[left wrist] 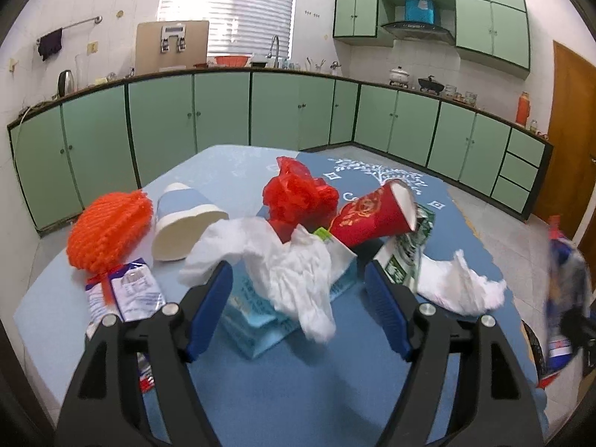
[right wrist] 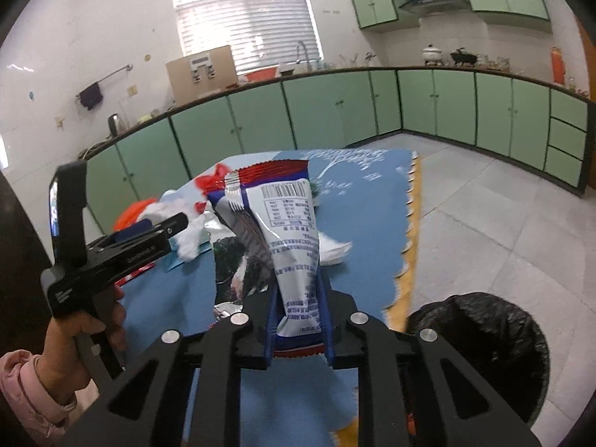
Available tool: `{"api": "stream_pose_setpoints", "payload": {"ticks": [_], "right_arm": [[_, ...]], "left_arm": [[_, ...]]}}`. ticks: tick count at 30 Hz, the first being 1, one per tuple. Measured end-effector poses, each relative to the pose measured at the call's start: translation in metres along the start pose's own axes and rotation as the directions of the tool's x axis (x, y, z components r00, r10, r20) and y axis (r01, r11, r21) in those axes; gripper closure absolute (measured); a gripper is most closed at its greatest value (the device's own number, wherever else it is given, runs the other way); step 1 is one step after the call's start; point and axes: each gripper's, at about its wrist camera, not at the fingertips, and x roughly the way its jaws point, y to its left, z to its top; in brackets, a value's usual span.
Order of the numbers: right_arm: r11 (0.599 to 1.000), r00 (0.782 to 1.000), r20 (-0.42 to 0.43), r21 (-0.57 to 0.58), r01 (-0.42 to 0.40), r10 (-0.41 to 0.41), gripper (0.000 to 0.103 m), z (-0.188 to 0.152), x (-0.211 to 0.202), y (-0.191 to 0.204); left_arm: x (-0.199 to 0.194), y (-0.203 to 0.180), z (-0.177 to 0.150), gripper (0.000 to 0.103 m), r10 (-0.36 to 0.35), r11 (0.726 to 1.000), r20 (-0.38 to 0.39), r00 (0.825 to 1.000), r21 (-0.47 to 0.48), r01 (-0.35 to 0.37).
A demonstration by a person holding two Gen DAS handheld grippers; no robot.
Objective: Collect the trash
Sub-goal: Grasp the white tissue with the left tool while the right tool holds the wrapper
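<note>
Blue table (left wrist: 316,383): two paper cups, two tissues, right tool (right wrist: 300,329) gripping one wrapper (right wrist: 287,231).

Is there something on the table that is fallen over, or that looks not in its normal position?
Yes. Two paper cups lie on their sides among the litter: the red cup leans tilted on the pile with its mouth to the right, and the white-and-blue cup rests mouth down and forward beside the orange net. Crumpled tissues are strewn around them.

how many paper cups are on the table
2: a white cup lying left of centre beside the orange net, and a red cup lying right of centre. Others may be hidden.
</note>
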Motion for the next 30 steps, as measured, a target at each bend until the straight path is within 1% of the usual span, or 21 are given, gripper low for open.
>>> {"api": "stream_pose_setpoints", "payload": {"ticks": [5, 7, 9, 10, 12, 13, 15, 17, 19, 23, 27, 30], "right_arm": [[0.999, 0.999, 0.013, 0.013, 0.05, -0.051, 0.084, 0.003, -0.004, -0.018], [0.998, 0.998, 0.01, 0.02, 0.066, -0.066, 0.084, 0.001, -0.003, -0.025], [0.997, 0.997, 0.004, 0.028, 0.078, -0.078, 0.084, 0.0, -0.003, -0.029], [0.996, 0.996, -0.001, 0.035, 0.085, -0.085, 0.084, -0.002, -0.002, -0.033], [0.995, 0.996, -0.006, 0.042, 0.092, -0.092, 0.084, -0.004, -0.001, -0.037], [0.994, 0.995, -0.007, 0.046, 0.095, -0.095, 0.084, -0.005, -0.001, -0.039], [0.994, 0.995, -0.007, 0.046, 0.1, -0.1, 0.083, -0.006, -0.001, -0.039], [0.994, 0.995, -0.005, 0.046, 0.103, -0.103, 0.083, -0.006, -0.002, -0.04], [0.993, 0.994, -0.002, 0.047, 0.107, -0.107, 0.083, -0.006, -0.004, -0.04], [0.992, 0.993, 0.002, 0.055, 0.114, -0.115, 0.083, -0.006, -0.006, -0.041], [0.991, 0.993, 0.008, 0.058, 0.117, -0.118, 0.083, -0.005, -0.008, -0.043], [0.991, 0.993, 0.01, 0.058, 0.118, -0.118, 0.083, -0.006, -0.008, -0.044]], "left_arm": [[0.015, 0.007, 0.004, 0.034, -0.029, 0.999, -0.054, 0.998, -0.038, 0.027], [0.016, 0.008, 0.005, 0.041, -0.043, 0.998, -0.063, 0.997, -0.045, 0.04], [0.018, 0.007, 0.006, 0.053, -0.051, 0.998, -0.069, 0.996, -0.044, 0.048], [0.019, 0.007, 0.006, 0.056, -0.054, 0.998, -0.072, 0.996, -0.041, 0.052], [0.02, 0.004, 0.005, 0.074, -0.067, 0.997, -0.081, 0.994, -0.033, 0.064], [0.021, 0.003, 0.005, 0.079, -0.068, 0.997, -0.083, 0.994, -0.03, 0.066], [0.022, 0.0, 0.003, 0.093, -0.075, 0.997, -0.09, 0.993, -0.028, 0.073], [0.021, -0.001, 0.002, 0.1, -0.078, 0.997, -0.091, 0.993, -0.03, 0.076], [0.019, -0.002, 0.002, 0.103, -0.078, 0.997, -0.083, 0.993, -0.029, 0.076], [0.011, -0.004, 0.001, 0.103, -0.072, 0.997, -0.061, 0.995, -0.028, 0.071], [0.006, -0.006, 0.001, 0.103, -0.078, 0.997, -0.058, 0.995, -0.017, 0.077], [0.003, -0.008, 0.001, 0.102, -0.047, 0.999, -0.057, 0.997, 0.002, 0.047]]}}
